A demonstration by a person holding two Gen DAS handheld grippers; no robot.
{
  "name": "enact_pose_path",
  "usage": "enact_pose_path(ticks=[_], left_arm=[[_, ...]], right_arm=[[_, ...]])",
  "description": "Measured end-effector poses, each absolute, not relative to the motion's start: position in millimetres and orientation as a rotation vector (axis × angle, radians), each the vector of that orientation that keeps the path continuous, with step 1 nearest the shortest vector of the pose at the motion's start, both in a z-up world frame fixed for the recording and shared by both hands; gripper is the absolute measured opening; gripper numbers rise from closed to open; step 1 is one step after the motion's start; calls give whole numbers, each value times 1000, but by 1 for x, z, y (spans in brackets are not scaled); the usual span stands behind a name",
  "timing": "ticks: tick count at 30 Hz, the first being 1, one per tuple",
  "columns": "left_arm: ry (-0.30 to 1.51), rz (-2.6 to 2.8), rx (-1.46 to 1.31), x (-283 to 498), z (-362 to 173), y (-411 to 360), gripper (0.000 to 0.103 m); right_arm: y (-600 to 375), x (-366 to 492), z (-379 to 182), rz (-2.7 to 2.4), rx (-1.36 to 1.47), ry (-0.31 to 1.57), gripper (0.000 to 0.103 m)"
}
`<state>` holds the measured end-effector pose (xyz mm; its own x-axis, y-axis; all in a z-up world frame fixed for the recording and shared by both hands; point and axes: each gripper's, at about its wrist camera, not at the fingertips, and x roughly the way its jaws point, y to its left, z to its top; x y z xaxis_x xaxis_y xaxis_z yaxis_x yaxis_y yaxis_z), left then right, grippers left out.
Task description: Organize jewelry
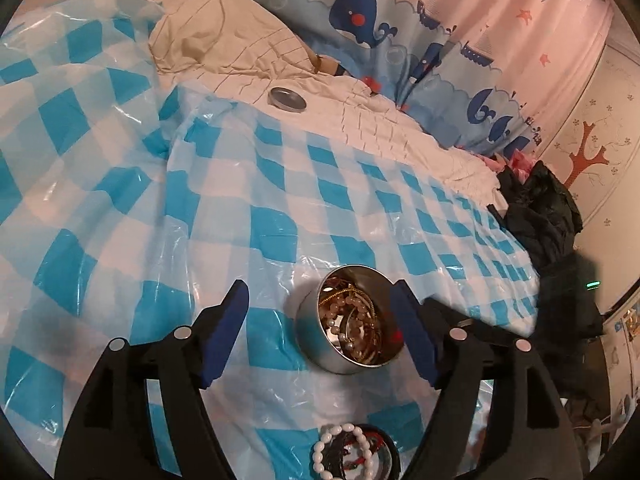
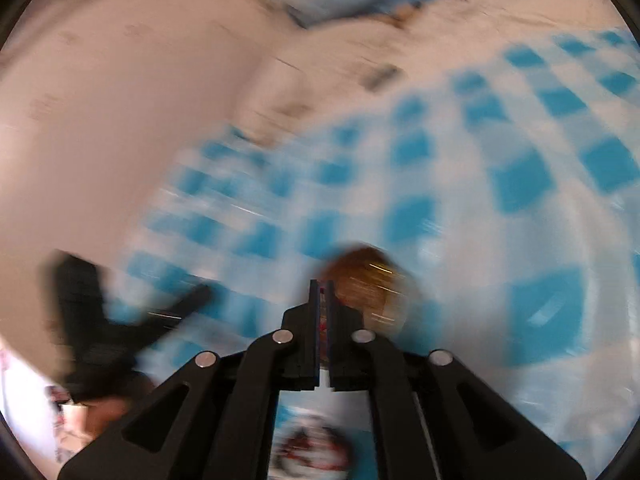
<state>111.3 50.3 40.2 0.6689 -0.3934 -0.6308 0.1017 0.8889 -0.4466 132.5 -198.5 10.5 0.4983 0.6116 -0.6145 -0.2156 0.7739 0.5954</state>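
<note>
In the left wrist view a round silver tin (image 1: pixel 320 340) stands on the blue-and-white checked plastic sheet (image 1: pixel 320 208), filled with bead and gold jewelry (image 1: pixel 352 320). My left gripper (image 1: pixel 320 300) is open, its blue pads on either side of the tin, not touching it. A white bead bracelet (image 1: pixel 332 448) lies on a dark round tray at the bottom edge. The right wrist view is motion-blurred. My right gripper (image 2: pixel 323 286) is shut, with a sliver of something red between the pads. The tin (image 2: pixel 372 288) is a brown blur just beyond it.
The tin's silver lid (image 1: pixel 287 99) lies on the white pleated bedding at the back. A whale-print curtain (image 1: pixel 380 20) hangs behind. A black bag (image 1: pixel 540 208) sits at the right. The left gripper shows as a dark blur (image 2: pixel 100 320) in the right wrist view.
</note>
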Motion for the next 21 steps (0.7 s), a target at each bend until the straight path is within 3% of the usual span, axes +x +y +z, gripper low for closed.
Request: enact_pose_path(ticks=[2, 3, 4, 5, 6, 15, 18, 21], left_arm=[[791, -288, -392, 106, 43, 52, 74], [789, -290, -388, 104, 43, 53, 76], [787, -293, -383, 102, 43, 53, 77], [790, -295, -375, 100, 44, 52, 78], [794, -295, -370, 98, 43, 51, 79], [833, -305, -270, 72, 38, 35, 84], [856, -314, -227, 61, 32, 28, 85], [876, -306, -198, 54, 26, 26, 85]], right_arm=[[-202, 125, 9, 494, 454, 925, 5], [-203, 121, 10, 487, 437, 926, 10], [-204, 114, 12, 483, 419, 927, 17], [-206, 109, 13, 484, 415, 923, 35], [-210, 100, 15, 485, 416, 911, 41], [-232, 64, 1, 474, 513, 940, 45], [-235, 58, 0, 467, 547, 946, 55], [-233, 50, 1, 466, 532, 952, 56]])
